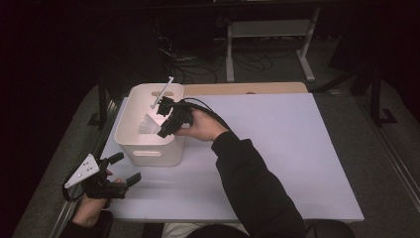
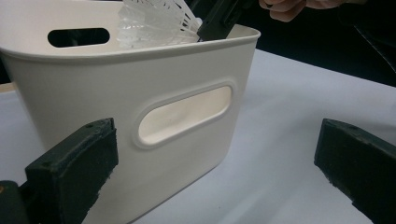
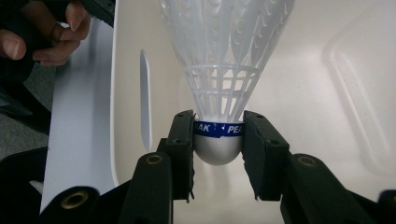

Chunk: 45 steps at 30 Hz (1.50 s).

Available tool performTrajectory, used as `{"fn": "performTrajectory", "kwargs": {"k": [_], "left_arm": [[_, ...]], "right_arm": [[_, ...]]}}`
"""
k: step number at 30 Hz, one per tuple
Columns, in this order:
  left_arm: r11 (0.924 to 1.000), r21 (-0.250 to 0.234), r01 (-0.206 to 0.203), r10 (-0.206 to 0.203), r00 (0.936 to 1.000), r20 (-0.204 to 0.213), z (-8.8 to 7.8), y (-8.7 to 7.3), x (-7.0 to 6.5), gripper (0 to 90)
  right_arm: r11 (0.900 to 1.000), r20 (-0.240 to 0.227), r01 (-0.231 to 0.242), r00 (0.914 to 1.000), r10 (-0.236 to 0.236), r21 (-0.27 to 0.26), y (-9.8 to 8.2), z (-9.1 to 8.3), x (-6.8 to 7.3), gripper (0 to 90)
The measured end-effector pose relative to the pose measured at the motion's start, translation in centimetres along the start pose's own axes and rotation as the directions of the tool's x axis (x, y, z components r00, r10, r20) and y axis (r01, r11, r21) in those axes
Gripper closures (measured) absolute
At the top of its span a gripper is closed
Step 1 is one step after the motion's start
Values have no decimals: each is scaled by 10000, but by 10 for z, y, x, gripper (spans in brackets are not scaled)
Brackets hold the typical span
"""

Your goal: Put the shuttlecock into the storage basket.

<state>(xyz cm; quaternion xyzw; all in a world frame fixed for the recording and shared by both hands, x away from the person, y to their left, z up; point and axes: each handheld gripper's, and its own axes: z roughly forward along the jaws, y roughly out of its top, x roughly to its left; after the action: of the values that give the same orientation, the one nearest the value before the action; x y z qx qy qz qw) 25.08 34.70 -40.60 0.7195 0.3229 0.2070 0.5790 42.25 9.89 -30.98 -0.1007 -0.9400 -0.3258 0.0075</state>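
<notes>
Right jaws: clamped on the cork of the shuttlecock (image 3: 218,140), one pad on each side of its blue band; the white skirt points away from the right gripper (image 3: 218,154).
Left jaws: spread wide with nothing between them; the two black pads (image 2: 74,163) stand far apart in the left gripper view, either side of the bin's front wall.
Shuttlecock position: held over the inside of the bin (image 1: 130,130), above its pale floor; in the high view the skirt (image 1: 149,124) lies within the rim, near the bin's middle.
Shuttlecock orientation: cork toward the right gripper, skirt slanting down into the bin; in the left gripper view the feathers (image 2: 154,23) rise just above the near rim.
Right gripper position: reaches over the bin's right rim (image 1: 166,119), with the hand (image 1: 200,126) behind it and a dark sleeve running back to the bottom edge.
Left gripper position: near the table's front left corner (image 1: 116,171), just short of the bin's front wall and apart from it; the grey plate (image 1: 85,169) sits on top.
Bin: white, rounded corners, slot handles on front and back walls; stands on the left part of the table (image 1: 277,158).
Stick: a thin white rod (image 1: 162,92) leans against the bin's far rim, top end projecting beyond it.
</notes>
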Motion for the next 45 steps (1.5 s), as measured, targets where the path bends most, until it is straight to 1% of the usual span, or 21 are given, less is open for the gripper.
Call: {"fn": "performTrajectory", "kwargs": {"k": [11,14,16,17,19,21,25,28,30,32,34,36,37,38,41,42,45], "left_arm": [[10000,10,12,-12,10000,9,0,0,0,0],[10000,10,13,-13,10000,5,0,0,0,0],[10000,8,5,-5,10000,1,0,0,0,0],[10000,9,3,-3,10000,1,0,0,0,0],[10000,11,8,-8,10000,4,0,0,0,0],[10000,19,2,-2,10000,9,0,0,0,0],[10000,6,19,-19,10000,8,0,0,0,0],[10000,1,21,-21,10000,7,0,0,0,0],[10000,1,19,-19,10000,9,0,0,0,0],[10000,16,23,-23,10000,9,0,0,0,0],[10000,-4,33,-33,10000,2,0,0,0,0],[10000,10,28,-28,10000,10,0,0,0,0],[10000,10,28,-28,10000,10,0,0,0,0],[10000,28,25,-25,10000,-8,0,0,0,0],[10000,43,34,-34,10000,-18,0,0,0,0],[10000,50,36,-36,10000,-16,0,0,0,0],[10000,70,30,-30,10000,-21,0,0,0,0]], "right_arm": [[9999,-156,-2,9999,5,166,0,4,1,637],[9998,-231,-147,9996,149,93,0,3,1,620],[9996,-220,-269,9994,269,-8,1,2,0,542],[9995,-319,-318,9990,316,-58,1,1,0,519],[9995,-272,-308,9992,305,-119,1,-1,-1,489],[9994,-323,-308,9990,303,-144,1,-3,-1,466],[9988,-307,-412,9987,405,-245,0,-6,-2,378],[9978,-157,-493,9987,487,-436,0,-10,-4,310],[9967,18,-556,9984,558,-588,0,-13,-5,239],[9950,166,-647,9977,661,-764,0,-16,-6,197],[9933,358,-755,9962,789,-876,-1,-20,-7,165],[9924,417,-778,9958,820,-950,-2,-23,-7,137],[9924,417,-778,9958,820,-950,-2,-23,-7,137],[9911,546,-783,9949,846,-1079,-3,-29,-8,102],[9879,632,-802,9940,892,-1328,-4,-35,-8,17],[9872,701,-815,9933,917,-1375,-4,-36,-8,0],[9856,844,-823,9918,955,-1478,-5,-41,-8,0]]}}
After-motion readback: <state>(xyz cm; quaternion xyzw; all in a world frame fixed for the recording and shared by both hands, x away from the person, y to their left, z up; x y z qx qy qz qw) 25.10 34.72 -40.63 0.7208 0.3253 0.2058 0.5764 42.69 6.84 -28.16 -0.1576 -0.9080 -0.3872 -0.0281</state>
